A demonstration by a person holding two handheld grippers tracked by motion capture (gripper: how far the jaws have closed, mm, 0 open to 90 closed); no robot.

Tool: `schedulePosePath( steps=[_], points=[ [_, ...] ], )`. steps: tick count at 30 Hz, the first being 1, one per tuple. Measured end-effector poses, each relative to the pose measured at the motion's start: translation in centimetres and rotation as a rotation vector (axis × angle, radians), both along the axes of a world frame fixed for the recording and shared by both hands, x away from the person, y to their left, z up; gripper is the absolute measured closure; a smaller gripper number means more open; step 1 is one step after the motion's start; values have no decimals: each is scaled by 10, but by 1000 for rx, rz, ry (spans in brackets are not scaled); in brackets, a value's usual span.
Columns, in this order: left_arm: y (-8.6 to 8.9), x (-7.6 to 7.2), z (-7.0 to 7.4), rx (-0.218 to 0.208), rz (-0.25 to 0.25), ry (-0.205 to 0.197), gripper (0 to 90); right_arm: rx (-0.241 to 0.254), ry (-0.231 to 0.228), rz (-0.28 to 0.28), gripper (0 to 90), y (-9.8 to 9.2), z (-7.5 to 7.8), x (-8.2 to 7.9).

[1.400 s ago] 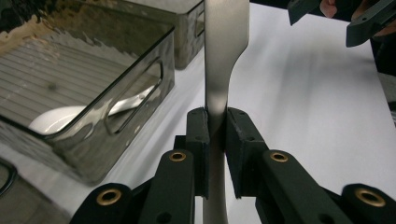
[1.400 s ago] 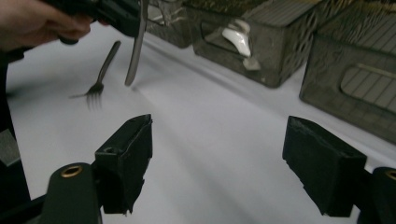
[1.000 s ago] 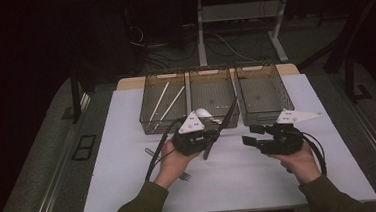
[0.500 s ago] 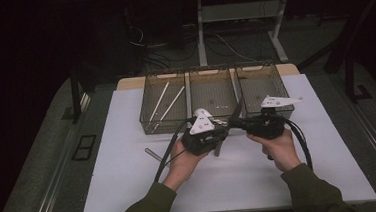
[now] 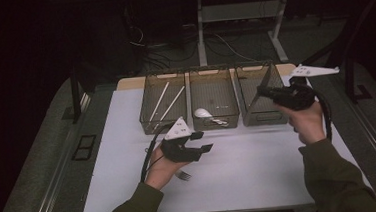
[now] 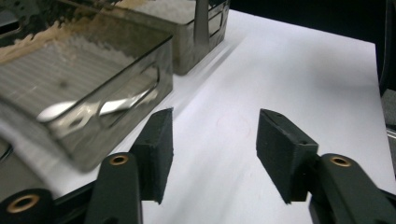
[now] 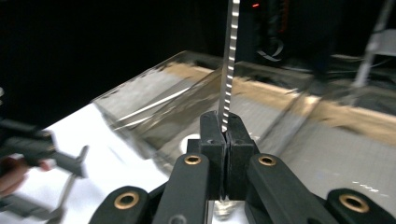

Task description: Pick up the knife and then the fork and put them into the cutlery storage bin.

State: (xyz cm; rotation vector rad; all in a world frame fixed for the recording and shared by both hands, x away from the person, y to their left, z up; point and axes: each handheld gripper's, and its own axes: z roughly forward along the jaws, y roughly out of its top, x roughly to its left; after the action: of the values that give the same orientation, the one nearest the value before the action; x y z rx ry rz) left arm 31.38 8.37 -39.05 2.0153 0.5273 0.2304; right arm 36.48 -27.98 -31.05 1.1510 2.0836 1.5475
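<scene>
My right gripper (image 5: pixel 261 93) is shut on a serrated table knife (image 5: pixel 268 76), which stands nearly upright above the right mesh tray (image 5: pixel 262 118). The right gripper view looks along the shut jaws (image 7: pixel 226 140), from which the blade (image 7: pixel 229 56) rises. Over the white mat (image 5: pixel 260 171), my left gripper (image 5: pixel 202 141) is open with nothing between its pads (image 6: pixel 159 144); its jaws have just been opening. In the left gripper view the left gripper (image 6: pixel 215 149) points at bare mat beside the middle tray (image 6: pixel 140 60). A fork (image 5: pixel 183 175) lies on the mat by the left hand.
Three mesh trays stand in a row at the back of the mat. The left tray (image 5: pixel 161 77) holds two white chopsticks (image 5: pixel 165 100). A spoon (image 5: pixel 204 113) lies in the middle tray (image 5: pixel 213 73). Behind the table are cables and metal legs on a dark floor.
The two grippers met over the knife at the middle of the mat. The right one then carried it up and to the right. The left one let go and drew back left.
</scene>
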Motion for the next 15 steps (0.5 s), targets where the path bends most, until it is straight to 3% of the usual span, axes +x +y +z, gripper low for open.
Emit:
schedulePosePath(
  steps=[3,7,10,15],
  points=[
    [13,-2,-2,-10,20,22,406,-22,-17,-46,886,-15,16,10],
    [31,-6,-6,-17,26,38,347,-100,-29,-112,886,-30,32,29],
    [45,-11,-10,-9,36,56,306,-176,1,-145,887,-38,34,45],
    [65,-15,-15,-8,44,79,280,-297,94,-183,887,-44,21,68]
  ],
)
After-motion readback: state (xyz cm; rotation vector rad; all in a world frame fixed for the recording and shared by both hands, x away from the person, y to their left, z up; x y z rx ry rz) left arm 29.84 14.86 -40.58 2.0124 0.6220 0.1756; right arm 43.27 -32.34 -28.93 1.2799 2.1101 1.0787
